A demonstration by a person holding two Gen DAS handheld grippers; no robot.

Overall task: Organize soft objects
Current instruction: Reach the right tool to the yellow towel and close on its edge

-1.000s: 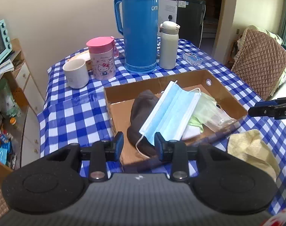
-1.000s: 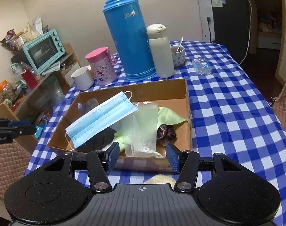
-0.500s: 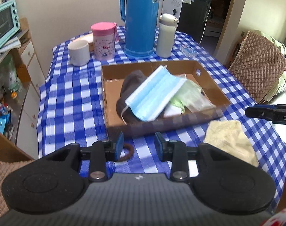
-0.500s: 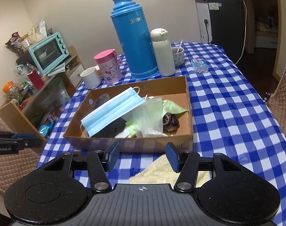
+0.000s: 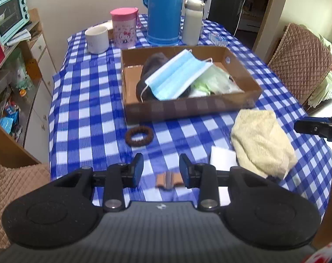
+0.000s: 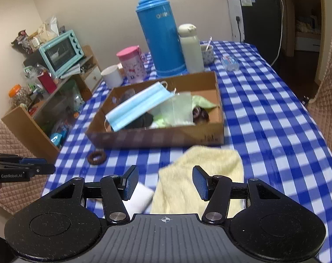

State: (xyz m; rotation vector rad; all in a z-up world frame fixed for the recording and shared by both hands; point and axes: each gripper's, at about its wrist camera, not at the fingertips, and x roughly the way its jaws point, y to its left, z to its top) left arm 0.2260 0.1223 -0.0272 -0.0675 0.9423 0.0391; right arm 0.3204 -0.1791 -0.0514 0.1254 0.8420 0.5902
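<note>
A cardboard tray (image 5: 187, 107) (image 6: 157, 139) on the checked table holds a blue face mask (image 5: 176, 76) (image 6: 139, 107), a dark cloth (image 5: 152, 65), green cloths and a plastic bag (image 6: 179, 109). In front of it lie a yellow towel (image 5: 260, 142) (image 6: 201, 171), a brown hair tie (image 5: 139, 135) (image 6: 97, 157), a white pad (image 5: 222, 160) (image 6: 137, 199) and a small brown piece (image 5: 169, 180). My left gripper (image 5: 160, 171) is open and empty, above the brown piece. My right gripper (image 6: 164, 183) is open and empty, over the towel's near end.
A blue thermos (image 5: 163, 11), a white bottle (image 5: 192, 22), a pink cup (image 5: 124, 28) and a white mug (image 5: 98, 39) stand behind the tray. A small bowl (image 6: 207, 53) stands further back. Padded chairs (image 5: 301, 59) flank the table. A shelf with an oven (image 6: 60, 52) is at left.
Both grippers have pulled back from the tray toward the table's near edge. The towel, hair tie, white pad and brown piece have come into view.
</note>
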